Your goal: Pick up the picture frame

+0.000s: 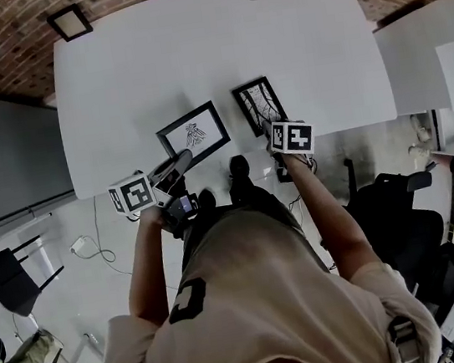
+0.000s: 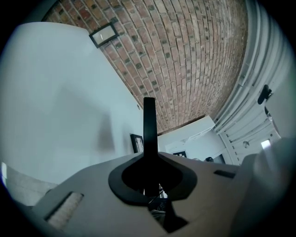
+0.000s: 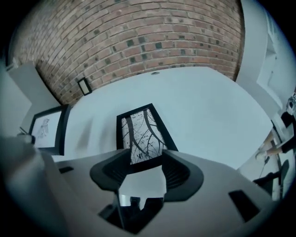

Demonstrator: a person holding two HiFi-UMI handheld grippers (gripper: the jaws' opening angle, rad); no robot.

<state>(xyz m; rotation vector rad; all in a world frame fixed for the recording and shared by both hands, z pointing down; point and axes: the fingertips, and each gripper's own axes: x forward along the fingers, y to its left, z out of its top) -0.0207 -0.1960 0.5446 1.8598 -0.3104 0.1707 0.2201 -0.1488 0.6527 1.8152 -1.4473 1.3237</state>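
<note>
You haven't picked anything up yet. The frame (image 3: 141, 134) lies flat and face up on the counter (image 1: 190, 47), near its front edge and to the right of the other frame (image 1: 194, 132).

Your right gripper (image 3: 141, 159) is tipped down over the frame's near short end with its jaws apart. That end shows between them, but the pads don't appear to press on it. Your left gripper (image 2: 149, 115) hangs by the counter's front edge, jaws together on nothing.

As I judge it, what's left is to close on that near end and lift.

The frame's long axis runs away from you, roughly in line with the right gripper. Its far end leans slightly to your left, and one short end faces you.
</note>
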